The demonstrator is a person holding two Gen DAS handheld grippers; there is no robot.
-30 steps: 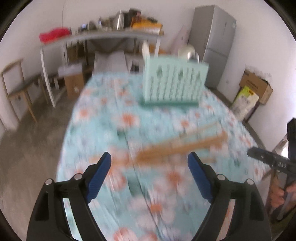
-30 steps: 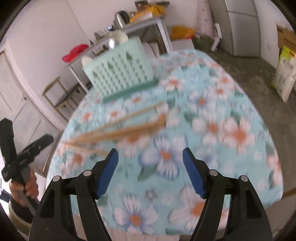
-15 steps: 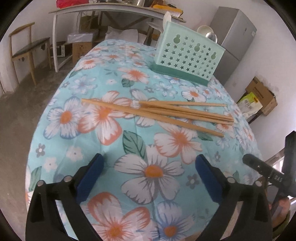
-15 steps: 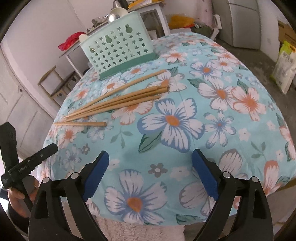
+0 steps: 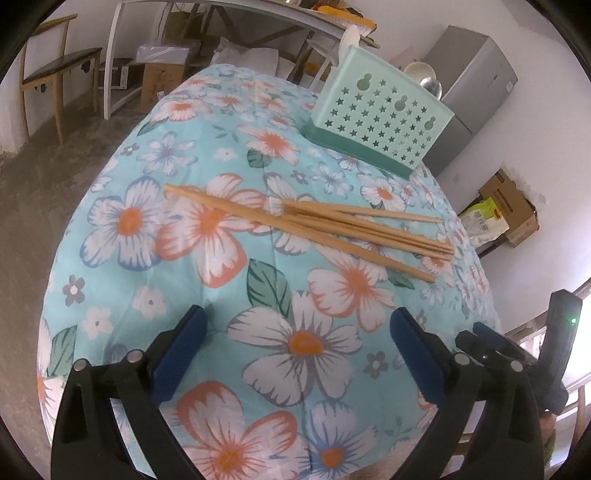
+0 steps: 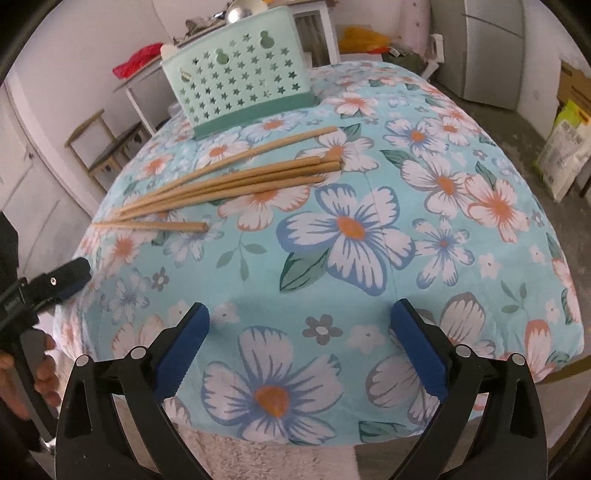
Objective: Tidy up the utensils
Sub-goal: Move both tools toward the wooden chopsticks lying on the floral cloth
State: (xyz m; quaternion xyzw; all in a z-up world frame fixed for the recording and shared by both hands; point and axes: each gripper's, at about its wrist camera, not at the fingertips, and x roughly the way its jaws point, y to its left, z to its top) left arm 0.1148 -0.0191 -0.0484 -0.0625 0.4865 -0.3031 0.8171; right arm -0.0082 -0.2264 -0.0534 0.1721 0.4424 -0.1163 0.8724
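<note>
In the left wrist view, a wooden chair (image 5: 48, 66) stands on the floor at far left, beside a white table (image 5: 207, 7) with cardboard boxes (image 5: 162, 74) under it. The flowered cloth (image 5: 155, 280) covers the near table. The left gripper (image 5: 295, 334) hangs over the cloth's near edge, its blue pads (image 5: 179, 356) wide apart with nothing between them. The chopsticks (image 5: 314, 225) lie loose on the cloth in a shallow fan, several crossing, well ahead of the pads. Behind them the mint rack (image 5: 380, 122), pierced with stars and gourd shapes, stands upright on a darker green base; a white spoon and a metal ladle show above its rim. A grey fridge (image 5: 476, 85) stands further right, then a carton (image 5: 513, 206) and a yellow-green sack (image 5: 484, 218); their printing is too small to read. The right gripper (image 5: 517, 354) shows at the right edge.

In the right wrist view, a hand (image 6: 40, 373) grips the left gripper's handle at far left; white lettering on it is unreadable. The right gripper's jaws have just been opening and stand wide, empty, over the cloth's near edge. A sack (image 6: 565, 144) at right carries illegible print.
</note>
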